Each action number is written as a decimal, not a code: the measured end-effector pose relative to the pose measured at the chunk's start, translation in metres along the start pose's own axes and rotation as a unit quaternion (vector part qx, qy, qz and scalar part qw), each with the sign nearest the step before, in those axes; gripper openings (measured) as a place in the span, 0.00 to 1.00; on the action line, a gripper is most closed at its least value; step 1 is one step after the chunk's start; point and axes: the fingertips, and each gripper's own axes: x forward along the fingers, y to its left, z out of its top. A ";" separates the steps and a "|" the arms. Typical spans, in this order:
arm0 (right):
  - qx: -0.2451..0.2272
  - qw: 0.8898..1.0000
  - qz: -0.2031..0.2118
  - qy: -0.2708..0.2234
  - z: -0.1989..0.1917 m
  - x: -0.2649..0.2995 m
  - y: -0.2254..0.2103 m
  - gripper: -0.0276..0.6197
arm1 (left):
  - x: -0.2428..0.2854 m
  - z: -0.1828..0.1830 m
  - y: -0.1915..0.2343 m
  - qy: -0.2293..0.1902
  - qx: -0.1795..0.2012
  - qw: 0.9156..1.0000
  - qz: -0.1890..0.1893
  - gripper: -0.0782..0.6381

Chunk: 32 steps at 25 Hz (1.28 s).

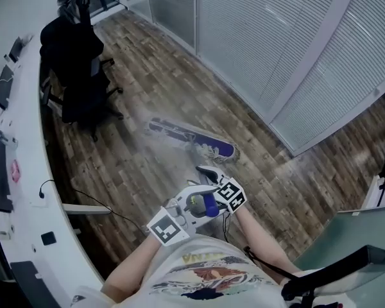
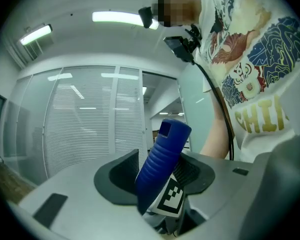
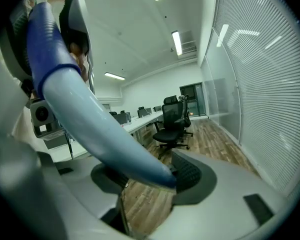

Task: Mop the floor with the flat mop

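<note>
While the person holds both grippers close before the shirt (image 1: 199, 276), the head view shows the mop head (image 1: 191, 140) flat on the wood floor (image 1: 154, 82), farther out than the hands and blurred. The left gripper (image 1: 191, 209) and the right gripper (image 1: 213, 183) are just beside each other, the right one a little farther out. A black chair (image 1: 77, 76) stands far left beside the white desk (image 1: 32, 172). A glass wall (image 1: 276, 37) with blinds runs on the right.

In the left gripper view, the left gripper (image 2: 159, 178) has its jaws closed on the blue ribbed grip (image 2: 165, 149) of the mop. The grip stands tilted between the pads and its end points up. The glass wall (image 2: 85, 124) is behind on the left and the shirt (image 2: 260, 84) on the right.

In the right gripper view, the right gripper (image 3: 150, 178) clamps the pale blue pole (image 3: 75, 109). The pole runs from the pads up to the near left. The floor (image 3: 215, 139), the chair (image 3: 172, 121) and the desk (image 3: 142, 121) lie beyond.
</note>
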 end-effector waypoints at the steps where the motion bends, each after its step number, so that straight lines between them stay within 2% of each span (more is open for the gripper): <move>1: 0.001 1.000 0.001 0.000 0.011 0.013 -0.016 0.37 | 0.000 0.000 0.024 -0.001 -0.001 1.000 0.003 0.39; 7: 0.008 1.000 -0.007 -0.003 0.060 0.092 -0.106 0.37 | -0.002 -0.012 0.155 -0.006 -0.005 1.000 0.001 0.39; 13: -0.004 1.000 -0.006 0.016 0.078 0.151 -0.176 0.37 | 0.003 -0.042 0.240 0.003 -0.015 1.000 -0.008 0.39; 17: -0.018 0.999 0.001 0.033 0.091 0.189 -0.215 0.38 | -0.001 -0.055 0.297 -0.003 -0.038 0.999 0.023 0.39; 23: -0.023 0.999 -0.001 0.040 0.119 0.231 -0.259 0.38 | -0.006 -0.059 0.368 -0.020 -0.033 0.998 0.051 0.39; 27: -0.002 0.999 -0.042 0.009 0.136 0.226 -0.268 0.38 | -0.005 -0.050 0.384 -0.031 -0.036 0.997 0.066 0.39; 29: -0.002 0.997 -0.067 -0.025 0.145 0.215 -0.270 0.38 | -0.012 -0.044 0.396 -0.049 -0.045 0.994 0.089 0.39; 32: -0.005 0.994 -0.082 -0.079 0.157 0.198 -0.264 0.38 | -0.025 -0.036 0.412 -0.065 -0.060 0.989 0.120 0.39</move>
